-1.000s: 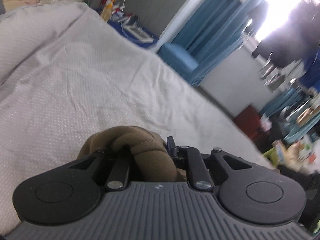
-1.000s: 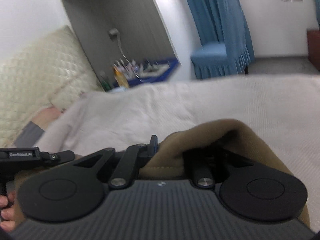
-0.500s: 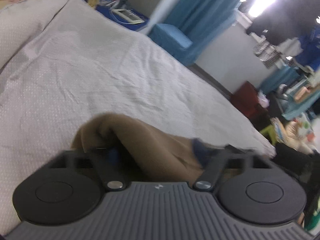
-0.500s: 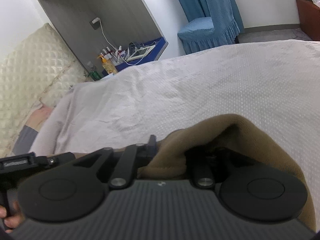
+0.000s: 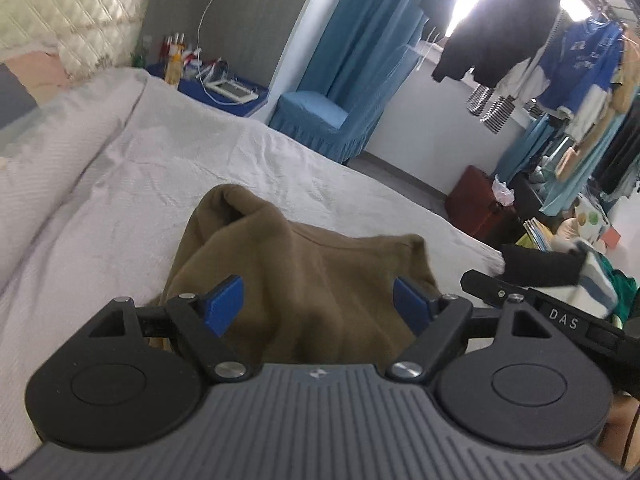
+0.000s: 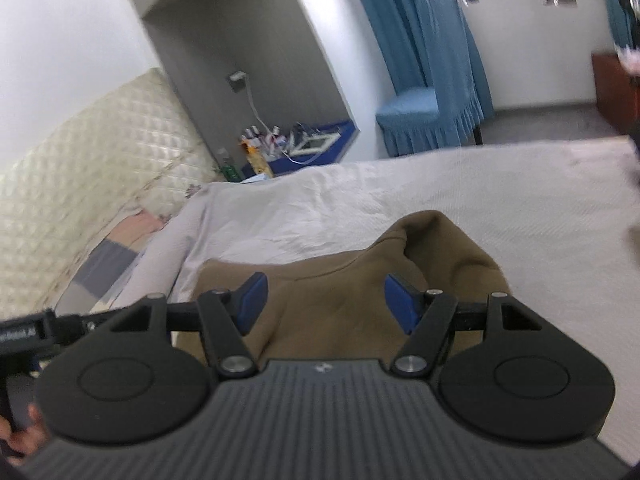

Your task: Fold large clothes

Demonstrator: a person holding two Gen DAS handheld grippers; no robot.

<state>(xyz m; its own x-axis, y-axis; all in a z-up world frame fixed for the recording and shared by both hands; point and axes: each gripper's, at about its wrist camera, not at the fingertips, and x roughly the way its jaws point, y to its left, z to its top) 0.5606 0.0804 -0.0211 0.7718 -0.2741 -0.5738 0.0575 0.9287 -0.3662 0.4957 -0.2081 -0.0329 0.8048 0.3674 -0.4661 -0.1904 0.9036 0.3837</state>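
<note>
One brown garment (image 5: pixel 320 280) lies on one bed (image 5: pixel 120 184). Two hand-held grippers are in view: the left hand-held gripper (image 5: pixel 319 304) and the right hand-held gripper (image 6: pixel 326 304), each with two blue fingertips (image 5: pixel 224 304). One blue skirted chair (image 5: pixel 320 120), one quilted headboard (image 6: pixel 80 152) and one red-brown cabinet (image 5: pixel 476 200) stand around the bed.

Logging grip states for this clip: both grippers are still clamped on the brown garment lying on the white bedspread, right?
Not clamped. In both wrist views the jaws stand wide apart: the left gripper and right gripper are open over the brown garment, which does lie on the white bedspread.
</note>
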